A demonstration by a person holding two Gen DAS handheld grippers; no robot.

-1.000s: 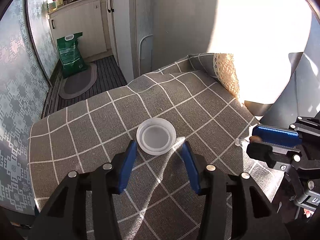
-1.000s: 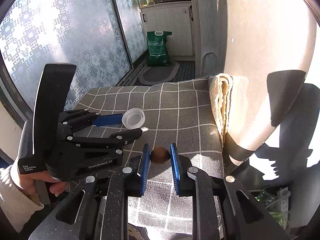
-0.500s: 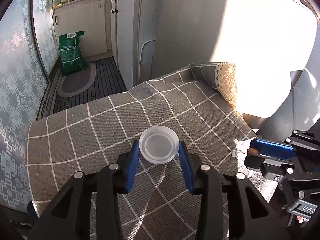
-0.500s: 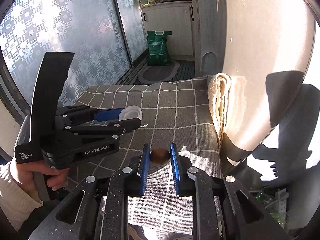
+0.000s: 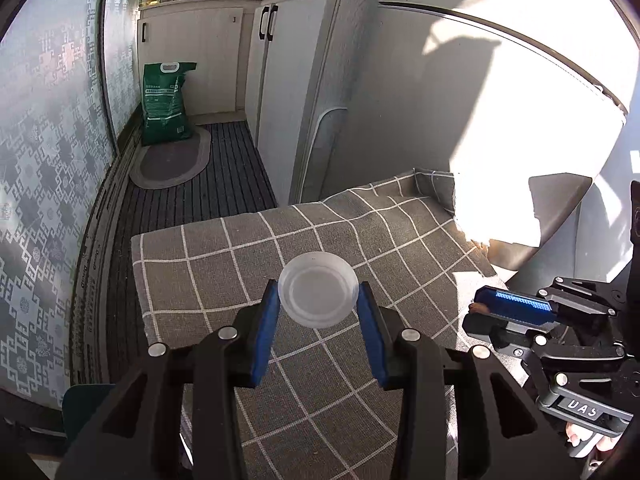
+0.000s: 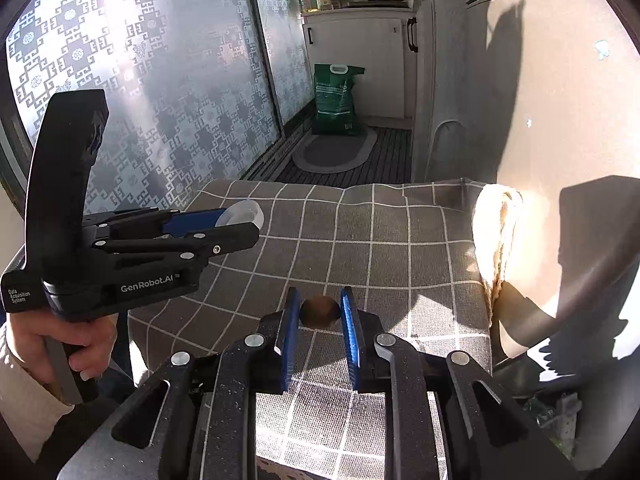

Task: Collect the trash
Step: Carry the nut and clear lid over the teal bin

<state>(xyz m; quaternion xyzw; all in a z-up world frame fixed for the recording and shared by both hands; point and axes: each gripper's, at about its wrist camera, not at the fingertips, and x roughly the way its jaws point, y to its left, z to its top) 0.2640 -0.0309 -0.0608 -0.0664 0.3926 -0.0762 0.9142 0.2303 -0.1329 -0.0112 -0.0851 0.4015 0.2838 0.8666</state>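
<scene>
A round, see-through white plastic lid (image 5: pixel 318 289) is held between the blue pads of the left gripper (image 5: pixel 318 304), above the grey cloth with white checks (image 5: pixel 224 264). In the left wrist view the lid is seen from the flat side, as a full circle. In the right wrist view the same lid (image 6: pixel 242 216) is seen only from its edge, partly hidden behind the black fingers of the left gripper (image 6: pixel 236 226), and it is clearly off the cloth.

A small round brown thing, like a nut (image 6: pixel 319 311), is squeezed between the pads of the right gripper (image 6: pixel 319 312). It is seen well only in the right wrist view. In the left wrist view just a brown bit (image 5: pixel 478 307) is seen at the tip of the right gripper (image 5: pixel 480 312).

A hand (image 6: pixel 76 344) in a cream sleeve is seen on the left gripper's handle only in the right wrist view. A folded cream cloth (image 6: pixel 496 232) by the wall is seen there too.

A green bag (image 5: pixel 166 104) and an oval grey mat (image 5: pixel 170 162) on the floor are seen in both views.
</scene>
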